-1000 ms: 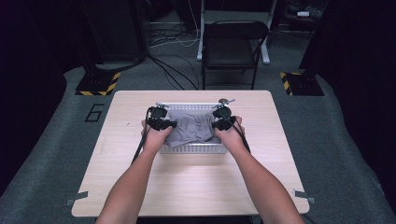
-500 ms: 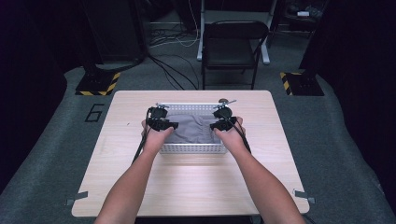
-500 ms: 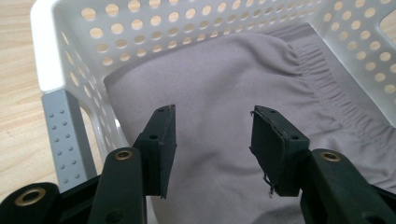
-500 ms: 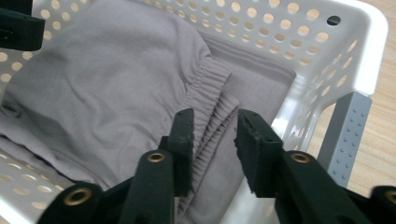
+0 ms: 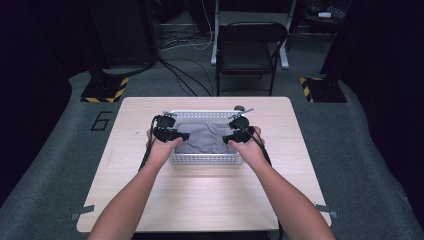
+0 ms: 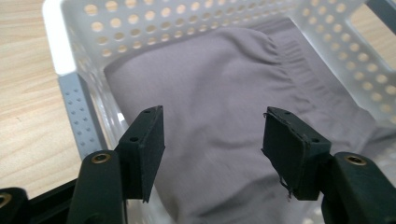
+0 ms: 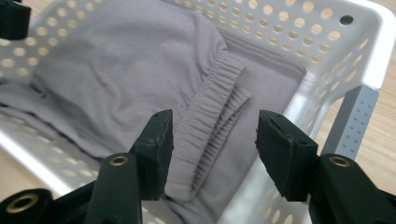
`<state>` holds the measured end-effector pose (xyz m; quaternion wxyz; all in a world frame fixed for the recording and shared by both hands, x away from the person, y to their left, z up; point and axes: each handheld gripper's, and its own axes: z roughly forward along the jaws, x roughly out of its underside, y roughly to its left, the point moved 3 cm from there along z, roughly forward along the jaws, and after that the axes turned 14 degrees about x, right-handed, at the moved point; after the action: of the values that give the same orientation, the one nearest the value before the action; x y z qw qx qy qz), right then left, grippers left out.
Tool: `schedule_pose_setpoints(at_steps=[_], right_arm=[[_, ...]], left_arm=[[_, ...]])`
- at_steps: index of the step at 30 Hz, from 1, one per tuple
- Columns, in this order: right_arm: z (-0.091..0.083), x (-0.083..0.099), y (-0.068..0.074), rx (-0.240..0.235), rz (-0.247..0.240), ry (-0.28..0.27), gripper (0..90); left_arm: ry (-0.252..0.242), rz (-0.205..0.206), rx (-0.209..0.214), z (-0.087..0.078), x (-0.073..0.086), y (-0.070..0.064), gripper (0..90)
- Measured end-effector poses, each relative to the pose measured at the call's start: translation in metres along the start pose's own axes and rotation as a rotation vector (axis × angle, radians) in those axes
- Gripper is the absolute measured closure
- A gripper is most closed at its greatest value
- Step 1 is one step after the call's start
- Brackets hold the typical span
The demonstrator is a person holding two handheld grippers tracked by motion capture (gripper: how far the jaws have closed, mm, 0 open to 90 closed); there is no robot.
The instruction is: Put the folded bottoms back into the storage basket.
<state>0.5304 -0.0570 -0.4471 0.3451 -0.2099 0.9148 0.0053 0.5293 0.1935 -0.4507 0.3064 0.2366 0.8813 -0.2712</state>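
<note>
1. The grey garment [image 5: 202,138] lies folded inside the white basket [image 5: 205,159] on the bench [image 5: 200,200].
2. The left gripper [image 6: 212,135] and right gripper [image 7: 212,140] hover at opposite ends, jaws wide and empty, apparently poised to lift evenly.

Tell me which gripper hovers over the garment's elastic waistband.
The right gripper: its open jaws frame the gathered elastic waistband of the grey garment. The left gripper faces smooth fabric.
</note>
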Motion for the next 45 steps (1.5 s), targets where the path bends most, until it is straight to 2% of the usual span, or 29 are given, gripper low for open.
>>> schedule_pose_setpoints(at_steps=[5, 11, 17, 24, 28, 32, 33, 38, 42, 45], right_arm=[[-0.014, 0.001, 0.004, -0.024, -0.028, -0.03, 44.2], [-0.03, 0.007, 0.01, -0.058, -0.058, -0.063, 43.6], [-0.043, 0.017, 0.012, -0.096, -0.059, -0.074, 43.6], [-0.059, 0.03, 0.01, -0.114, -0.065, -0.093, 43.7], [-0.067, 0.038, 0.007, -0.122, -0.046, -0.111, 43.7], [-0.072, 0.048, 0.006, -0.124, -0.044, -0.113, 43.7], [-0.073, 0.051, 0.007, -0.126, -0.044, -0.118, 43.7], [-0.081, 0.065, 0.01, -0.112, -0.073, -0.132, 43.7], [-0.084, 0.074, 0.011, -0.119, -0.063, -0.132, 43.7], [-0.085, 0.08, 0.012, -0.117, -0.066, -0.137, 43.7]], left_arm=[[-0.011, 0.042, 0.047, -0.012, 0.001, -0.013, 38.5], [-0.021, 0.082, 0.079, -0.025, 0.007, -0.027, 39.0], [-0.009, 0.096, 0.085, -0.036, 0.019, -0.033, 39.1], [-0.038, 0.079, 0.103, -0.055, 0.034, -0.035, 39.1], [-0.039, 0.074, 0.121, -0.063, 0.042, -0.036, 39.3], [-0.053, 0.044, 0.144, -0.066, 0.051, -0.039, 39.3], [-0.066, 0.042, 0.145, -0.066, 0.054, -0.04, 39.3], [-0.053, 0.064, 0.143, -0.069, 0.066, -0.039, 39.3], [-0.066, 0.035, 0.149, -0.07, 0.076, -0.037, 39.3], [-0.069, 0.036, 0.145, -0.071, 0.083, -0.034, 39.4]])
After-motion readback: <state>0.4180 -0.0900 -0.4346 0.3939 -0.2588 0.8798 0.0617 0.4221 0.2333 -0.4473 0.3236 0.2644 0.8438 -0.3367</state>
